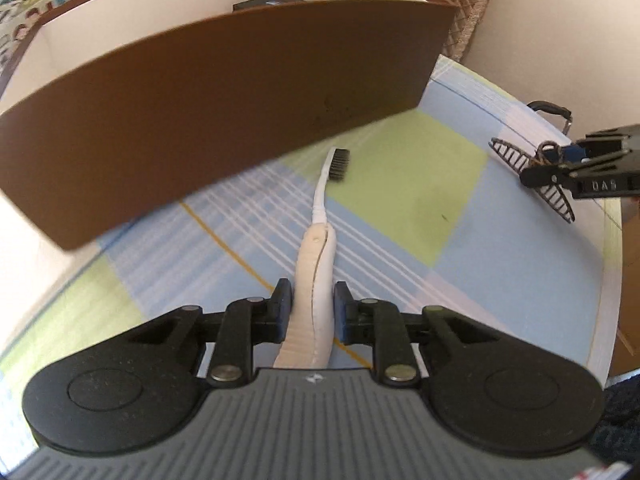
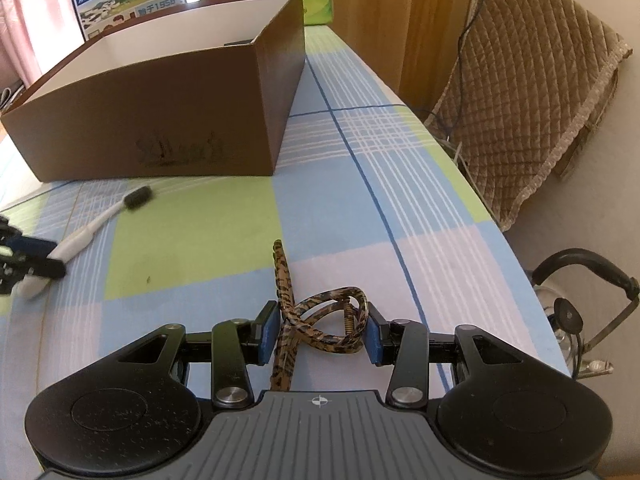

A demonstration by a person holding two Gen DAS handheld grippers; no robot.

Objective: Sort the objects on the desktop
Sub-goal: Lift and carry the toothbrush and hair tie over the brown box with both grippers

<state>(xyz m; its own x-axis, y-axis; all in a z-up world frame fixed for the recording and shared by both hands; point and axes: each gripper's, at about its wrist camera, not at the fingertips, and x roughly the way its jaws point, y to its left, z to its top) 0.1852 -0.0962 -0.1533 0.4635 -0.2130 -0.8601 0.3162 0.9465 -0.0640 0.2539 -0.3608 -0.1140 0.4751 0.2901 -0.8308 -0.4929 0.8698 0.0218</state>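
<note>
Gripping the toothbrush (image 1: 316,276) by its thick ribbed handle, the left tongs (image 1: 312,304) stand narrow, one pad on each side of the grip. The neck and dark bristle head extend toward 12 o'clock, with the head close to the near wall of the brown box (image 1: 208,92). Whether the brush rests on the worktop (image 1: 500,264) or is lifted clear cannot be told.

The right tongs (image 2: 320,330) are closed to a medium gap on the tortoiseshell hair clip (image 2: 316,320), the blue pads bearing on its looped finger grips, with one toothed arm pointing to 12 o'clock.

Handling, as a judgement:
- Toothbrush: light, with a stiff body and a slender neck that may flex. Hold at the wide handle, as now; the smooth plastic may pivot if the grip is loose.
- Hair clip: light, springy and probably brittle. Squeezing the loops opens its jaws, so moderate pressure is advised.

The box sits at 11 o'clock in the right wrist view, open-topped with white inner walls. One dark rectangular item (image 1: 268,0) shows at its far side; the rest of the floor is hidden. A kettle (image 2: 576,312) stands off the worktop edge at 3 o'clock.
</note>
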